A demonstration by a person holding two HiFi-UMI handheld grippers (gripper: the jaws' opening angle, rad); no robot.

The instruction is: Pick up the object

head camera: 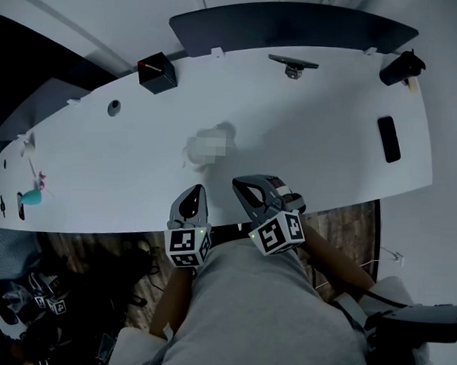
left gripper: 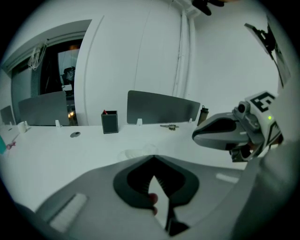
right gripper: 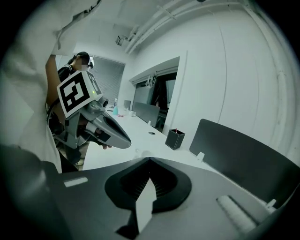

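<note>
A small pale, see-through object (head camera: pixel 207 148) lies in the middle of the long white table (head camera: pixel 306 143), partly under a mosaic patch; it shows faintly in the left gripper view (left gripper: pixel 140 153). My left gripper (head camera: pixel 196 189) hovers at the table's near edge, just short of the object, jaws shut with nothing between them (left gripper: pixel 152 157). My right gripper (head camera: pixel 239 183) sits beside it to the right, also shut and holding nothing (right gripper: pixel 149 159). Each gripper shows in the other's view: the right one (left gripper: pixel 220 133), the left one (right gripper: pixel 105 130).
A black pen box (head camera: pixel 158 73) stands at the back left by a round cable hole (head camera: pixel 114 107). A metal item (head camera: pixel 292 66), a dark bottle (head camera: pixel 402 68) and a phone (head camera: pixel 388 138) lie to the right. A dark divider panel (head camera: pixel 292 26) lines the far edge.
</note>
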